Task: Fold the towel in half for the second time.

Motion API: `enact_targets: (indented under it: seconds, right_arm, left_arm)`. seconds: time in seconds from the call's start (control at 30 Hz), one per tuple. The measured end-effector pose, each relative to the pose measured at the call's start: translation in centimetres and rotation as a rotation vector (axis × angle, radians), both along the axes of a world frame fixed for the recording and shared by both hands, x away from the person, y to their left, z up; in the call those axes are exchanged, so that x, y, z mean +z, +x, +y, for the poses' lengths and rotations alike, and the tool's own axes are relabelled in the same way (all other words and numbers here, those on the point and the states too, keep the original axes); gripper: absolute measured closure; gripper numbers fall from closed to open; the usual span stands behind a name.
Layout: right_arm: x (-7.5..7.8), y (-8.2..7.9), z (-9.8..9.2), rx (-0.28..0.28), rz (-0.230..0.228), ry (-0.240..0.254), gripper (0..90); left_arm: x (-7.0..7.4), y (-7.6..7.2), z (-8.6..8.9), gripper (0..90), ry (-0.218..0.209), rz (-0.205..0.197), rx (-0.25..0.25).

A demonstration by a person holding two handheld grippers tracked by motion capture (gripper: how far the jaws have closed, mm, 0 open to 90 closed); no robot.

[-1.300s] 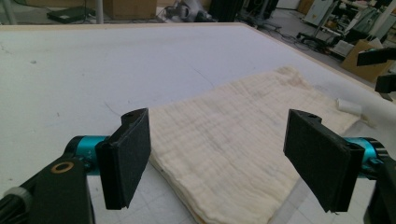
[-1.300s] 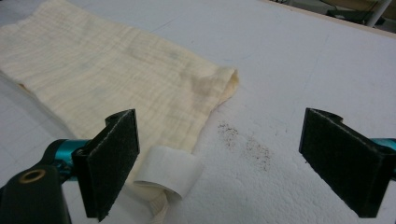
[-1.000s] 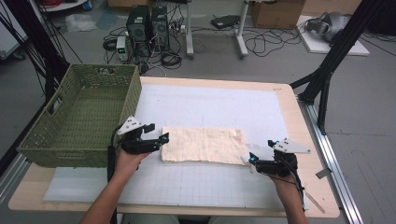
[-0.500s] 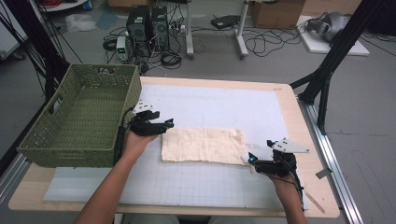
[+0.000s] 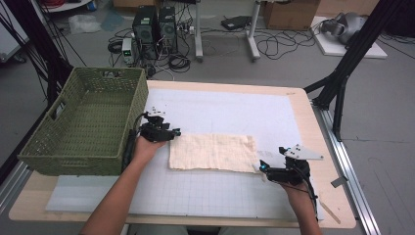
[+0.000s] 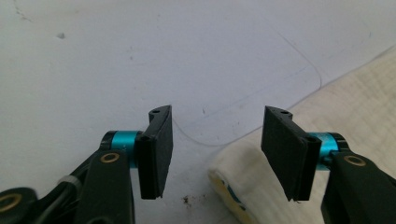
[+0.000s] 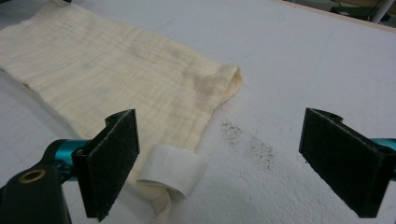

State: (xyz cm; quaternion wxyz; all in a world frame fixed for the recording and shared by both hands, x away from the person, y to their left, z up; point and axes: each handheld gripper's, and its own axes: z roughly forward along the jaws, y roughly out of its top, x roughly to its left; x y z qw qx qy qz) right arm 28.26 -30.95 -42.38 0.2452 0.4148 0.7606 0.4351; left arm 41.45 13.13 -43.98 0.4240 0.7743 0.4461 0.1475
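Fingers: left gripper half open, just closing, straddling folded cream muslin cloth corner, no grip; moved from near to far corner. Right gripper wide open, w/ white label tab between fingers. Cloth flat on white gridded surface.

The high view looked forward and down from above the person's side, while each gripper view peered close along its own jaws, all three sharing the cream cloth lying between the two tongs.
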Motion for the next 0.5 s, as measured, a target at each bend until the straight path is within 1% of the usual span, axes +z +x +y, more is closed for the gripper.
enact_targets:
  seconds: [0.1,0.17,0.2,0.23,0.33,0.4,0.43,0.5]
  right_arm:
    - [0.0,0.1,0.0,0.001,0.0,0.003,11.6]
    - [0.0,0.1,0.1,0.003,0.006,0.004,11.6]
    - [0.0,0.2,0.1,0.007,0.003,0.003,11.6]
    - [0.0,0.2,0.1,0.005,0.004,0.005,11.6]
    - [0.1,0.4,0.2,0.007,0.005,0.013,11.6]
    - [0.1,0.4,0.3,0.007,0.005,0.014,11.6]
    - [0.1,0.5,0.3,0.01,0.006,0.014,11.6]
    - [0.1,0.6,0.4,0.014,0.008,0.013,11.6]
  left_arm:
    - [-0.2,0.1,-0.1,50.6,0.029,-0.004,-0.014]
    - [-0.3,0.0,-0.2,53.2,0.042,0.006,-0.024]
    - [-0.3,-0.1,-0.3,54.7,0.056,0.011,-0.035]
    - [-0.3,-0.2,-0.4,54.9,0.061,0.013,-0.035]
    - [-0.2,-0.4,-0.4,54.9,0.052,0.012,-0.04]
    - [-0.1,-0.7,-0.2,55.8,0.056,0.014,-0.05]
    - [-0.2,-0.9,-0.2,56.3,0.052,0.016,-0.051]
    - [-0.5,-1.1,-0.2,57.0,0.057,0.018,-0.061]
